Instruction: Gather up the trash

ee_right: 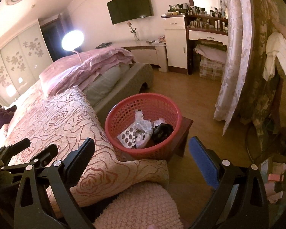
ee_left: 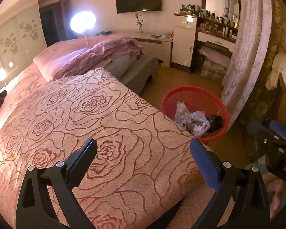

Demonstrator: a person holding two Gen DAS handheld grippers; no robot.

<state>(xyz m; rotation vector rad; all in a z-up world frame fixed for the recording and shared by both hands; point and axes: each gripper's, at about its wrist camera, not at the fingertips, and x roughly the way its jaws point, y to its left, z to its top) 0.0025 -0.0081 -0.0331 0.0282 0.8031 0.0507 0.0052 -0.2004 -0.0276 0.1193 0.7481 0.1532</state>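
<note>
Both tools released, nothing gripped: left tool [ee_left: 143, 164] above rose-patterned pink bedspread [ee_left: 76, 118], right tool [ee_right: 142, 162] lower centre. Red plastic lattice basket [ee_right: 143, 103] at frame centre, holding crumpled clear wrappers [ee_right: 137, 133]. Scan bedspread and floor for leftover litter before closing.

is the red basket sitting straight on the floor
No, in the right wrist view the red basket rests on a low wooden stool.

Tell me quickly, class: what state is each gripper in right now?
Left gripper: open, holding nothing, above the bedspread.
Right gripper: open, holding nothing, facing the red basket.
</note>
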